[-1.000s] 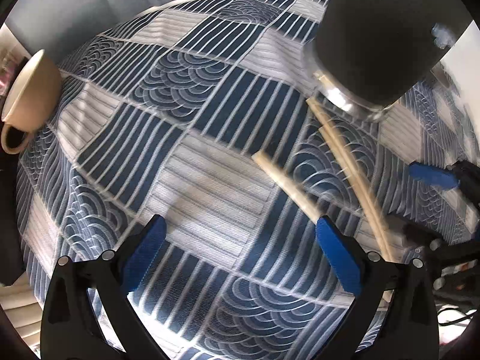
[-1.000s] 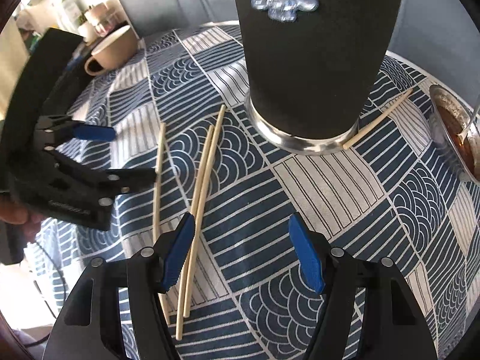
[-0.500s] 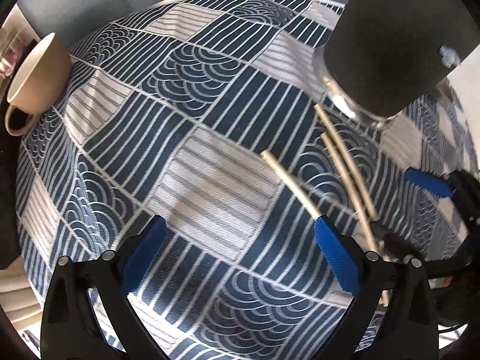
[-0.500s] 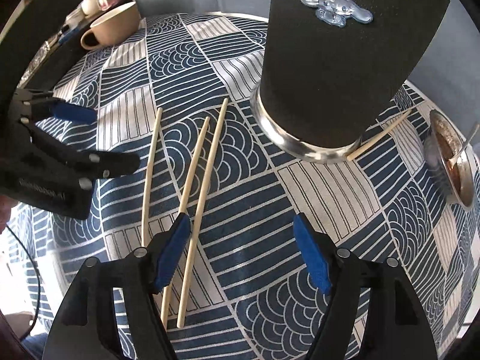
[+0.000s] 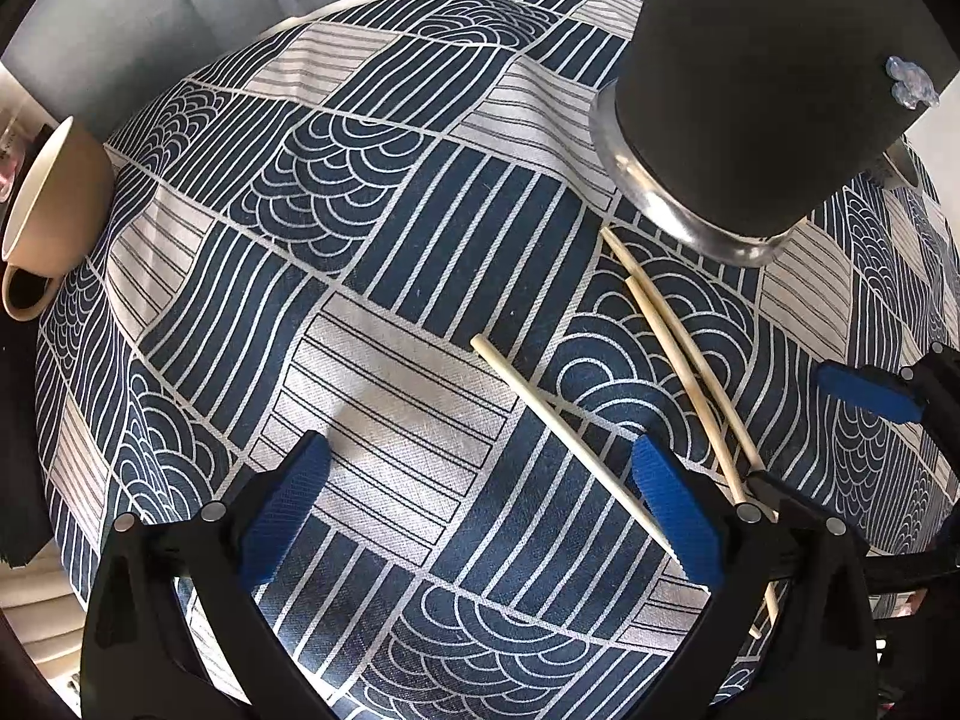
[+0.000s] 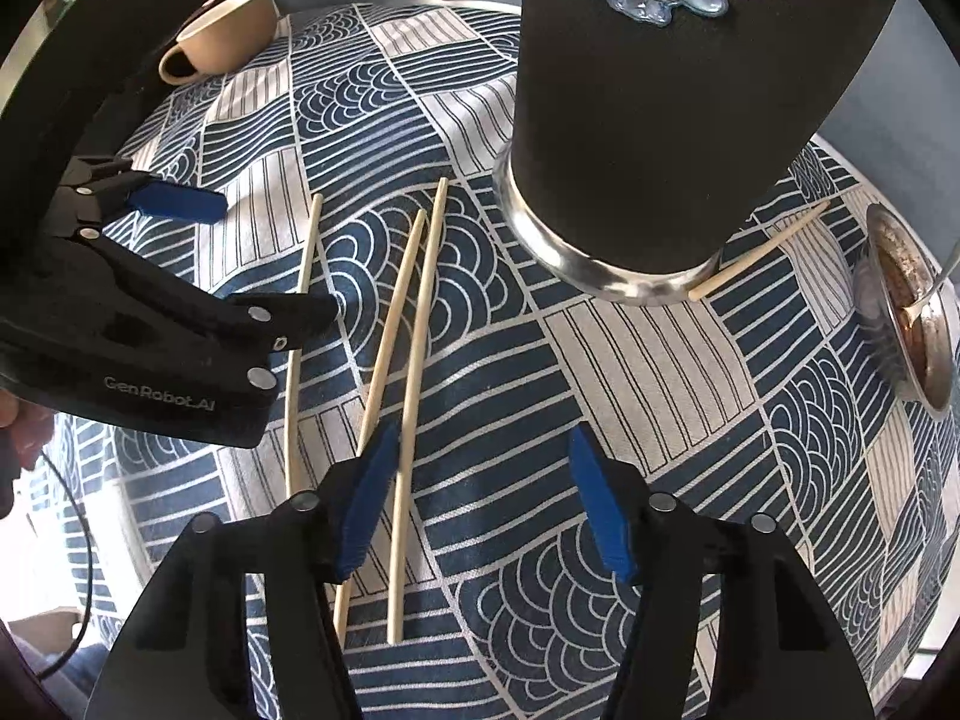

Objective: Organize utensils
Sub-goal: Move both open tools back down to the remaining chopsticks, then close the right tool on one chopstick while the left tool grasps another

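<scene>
I hold both grippers low over the bench [image 5: 384, 276], which wears a blue-and-white patterned cloth. My left gripper [image 5: 480, 516] has its fingers spread wide with nothing between them; my right gripper [image 6: 486, 504] is spread just as wide and also empty. Four chopsticks lie loose on the cloth. From the right wrist view, the single chopstick [image 6: 303, 306] lies nearest my left gripper, the pair of chopsticks [image 6: 408, 372] sits just right of it with the sticks nearly side by side, and a fourth chopstick [image 6: 756, 255] pokes out from behind the base of the tall black holder [image 6: 672, 120], touching or almost touching its steel rim. In the left wrist view the single one runs under my right-hand finger, not between the two.

I judge the step in hand to be the approach — lining up for a first pick, nothing gathered yet. Next, my left gripper needs to shift right so the single stick falls between the fingers, then drop and close across it. My right one must slide left to straddle the pair — thin and round, they may roll or cross when pinched. A beige cup [image 5: 54, 210] and a small metal dish [image 6: 912, 312] sit at the edges, well apart from all this.
</scene>
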A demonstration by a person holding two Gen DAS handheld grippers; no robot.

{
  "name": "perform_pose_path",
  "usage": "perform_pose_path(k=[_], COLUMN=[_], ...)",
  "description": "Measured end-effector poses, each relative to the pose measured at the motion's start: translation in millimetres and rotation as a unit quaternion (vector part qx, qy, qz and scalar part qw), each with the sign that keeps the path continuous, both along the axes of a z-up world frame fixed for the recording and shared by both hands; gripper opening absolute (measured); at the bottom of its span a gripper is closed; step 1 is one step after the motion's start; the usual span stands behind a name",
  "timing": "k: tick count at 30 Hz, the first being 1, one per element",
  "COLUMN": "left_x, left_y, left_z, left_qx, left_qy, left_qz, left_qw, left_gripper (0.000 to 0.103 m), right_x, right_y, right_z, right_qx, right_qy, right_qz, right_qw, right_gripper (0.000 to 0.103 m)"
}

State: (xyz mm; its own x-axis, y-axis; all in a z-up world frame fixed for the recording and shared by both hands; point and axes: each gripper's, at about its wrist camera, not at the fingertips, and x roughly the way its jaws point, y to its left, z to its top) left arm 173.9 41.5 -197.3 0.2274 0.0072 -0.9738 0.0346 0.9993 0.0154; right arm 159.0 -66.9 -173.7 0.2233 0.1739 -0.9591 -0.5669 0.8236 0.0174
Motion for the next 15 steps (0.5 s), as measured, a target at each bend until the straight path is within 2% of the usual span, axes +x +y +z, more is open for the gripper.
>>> perform_pose_path(k=[1, 6, 9, 15], left_x=[1, -6, -19, -27], left_y=[-1, -9, -12, -25], left_z=[0, -1, 2, 11], left_qx=[0.000, 0.001, 0.001, 0.000], left_qy=[0.000, -0.005, -0.001, -0.005], left_qz=[0.001, 0.000, -0.012, -0.034], left_qw=[1.0000, 1.0000, 0.9999, 0.9994], left_gripper=[0.098, 0.098, 0.095, 0.083], right_x=[0, -2, -6, -7], right_y=[-1, -8, -12, -14], right_z=[1, 5, 6, 6], right_qx=[-0.001, -0.007, -0.011, -0.027], right_qy=[0.003, 0.009, 0.009, 0.013], right_qz=[-0.003, 0.003, 0.013, 0.025], right_qw=[1.000, 1.000, 1.000, 0.999], right_gripper=[0.051, 0.026, 0.016, 0.007])
